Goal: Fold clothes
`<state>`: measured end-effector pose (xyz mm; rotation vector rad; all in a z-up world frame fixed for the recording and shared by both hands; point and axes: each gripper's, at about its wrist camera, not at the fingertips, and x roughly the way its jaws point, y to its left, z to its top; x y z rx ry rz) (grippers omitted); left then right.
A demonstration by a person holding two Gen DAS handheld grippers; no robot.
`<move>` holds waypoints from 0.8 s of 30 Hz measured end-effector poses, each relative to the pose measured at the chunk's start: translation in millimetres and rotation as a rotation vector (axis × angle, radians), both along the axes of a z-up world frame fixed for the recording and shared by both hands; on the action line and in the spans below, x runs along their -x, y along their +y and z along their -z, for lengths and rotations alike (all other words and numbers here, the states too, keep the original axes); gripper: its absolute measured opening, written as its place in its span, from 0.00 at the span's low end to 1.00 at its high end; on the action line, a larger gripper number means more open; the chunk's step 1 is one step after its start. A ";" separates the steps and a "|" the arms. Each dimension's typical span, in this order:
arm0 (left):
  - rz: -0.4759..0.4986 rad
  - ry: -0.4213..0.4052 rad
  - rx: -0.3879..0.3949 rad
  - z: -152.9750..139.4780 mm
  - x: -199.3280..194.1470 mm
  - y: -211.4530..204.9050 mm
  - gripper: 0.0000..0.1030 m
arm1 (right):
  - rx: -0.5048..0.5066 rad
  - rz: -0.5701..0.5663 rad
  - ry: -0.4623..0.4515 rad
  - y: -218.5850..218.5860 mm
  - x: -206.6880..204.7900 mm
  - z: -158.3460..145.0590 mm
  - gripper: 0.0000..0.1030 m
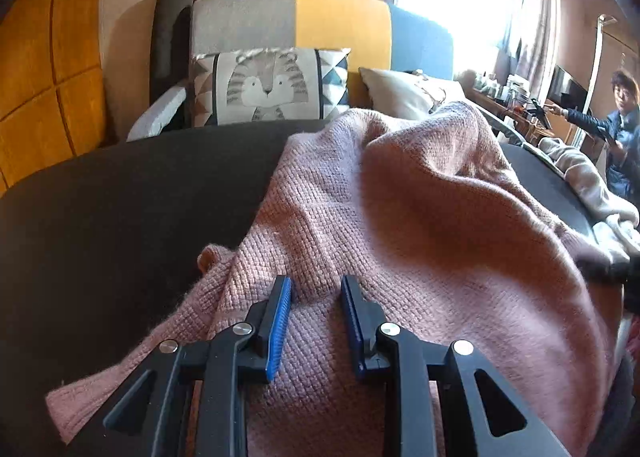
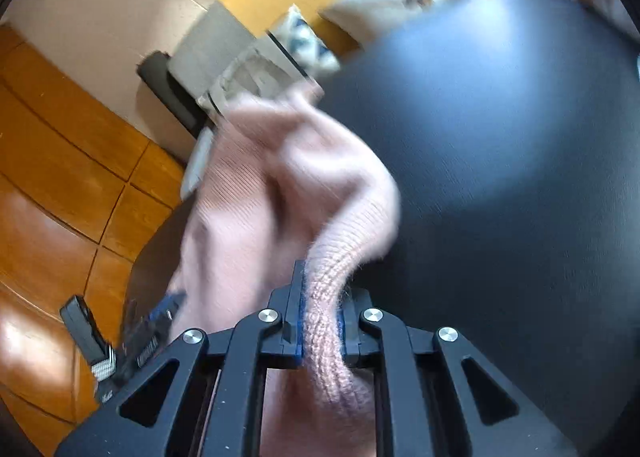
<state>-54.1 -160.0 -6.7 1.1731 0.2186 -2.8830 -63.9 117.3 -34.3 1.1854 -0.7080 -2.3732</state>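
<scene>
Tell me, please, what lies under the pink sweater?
Under the pink sweater a black table shows around its edges. Whether anything else lies beneath cannot be seen; the knit covers it.

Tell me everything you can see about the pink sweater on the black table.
The pink sweater is a chunky, fuzzy knit with a waffle-like texture. It lies unfolded and rumpled on the black table, bulging into a hump in the middle, one end trailing toward the table's near edge. The left gripper has a bunch of it between its jaws. The right gripper is clamped on a rolled ribbed edge, lifting that part off the table.
</scene>
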 end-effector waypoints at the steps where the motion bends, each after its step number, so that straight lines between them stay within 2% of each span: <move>1: -0.023 0.003 -0.035 -4.8 -2.1 -4.9 0.25 | -0.016 -0.022 0.052 -15.4 2.4 -14.7 0.12; 4: -0.115 0.018 -0.096 -14.7 -9.7 -24.8 0.25 | -0.137 -0.150 0.228 -77.0 4.5 -62.3 0.12; 6: -0.196 0.021 -0.132 -20.1 -16.9 -45.8 0.25 | -0.250 -0.282 0.343 -139.1 -7.2 -80.3 0.12; 8: -0.271 0.038 -0.189 -25.3 -27.0 -71.1 0.25 | -0.351 -0.429 0.426 -189.1 -29.9 -80.8 0.12; 9: -0.301 0.046 -0.206 -26.1 -31.3 -82.1 0.25 | -0.359 -0.493 0.450 -208.0 -40.7 -73.3 0.12; 10: -0.333 0.050 -0.220 -25.5 -36.2 -93.3 0.25 | -0.343 -0.552 0.447 -221.8 -47.1 -64.2 0.12; 12: -0.393 0.045 -0.245 -22.6 -44.8 -114.3 0.25 | -0.330 -0.631 0.367 -249.9 -48.0 -39.8 0.12; 13: -0.407 0.012 -0.260 -16.1 -46.4 -121.4 0.25 | -0.343 -0.652 0.331 -258.8 -49.9 -24.8 0.12; 15: -0.408 -0.029 -0.293 -4.4 -48.6 -126.8 0.23 | -0.402 -0.683 0.271 -269.1 -57.4 5.3 0.15; 18: -0.365 -0.040 -0.318 7.1 -47.8 -120.3 0.24 | -0.428 -0.704 0.259 -264.8 -63.9 20.6 0.20; 21: -0.302 -0.042 -0.322 15.9 -38.1 -103.5 0.24 | -0.403 -0.706 0.308 -237.9 -78.4 4.4 0.34; 24: -0.266 -0.061 -0.278 25.7 -24.4 -85.9 0.24 | -0.315 -0.606 0.351 -186.8 -83.6 -18.5 0.39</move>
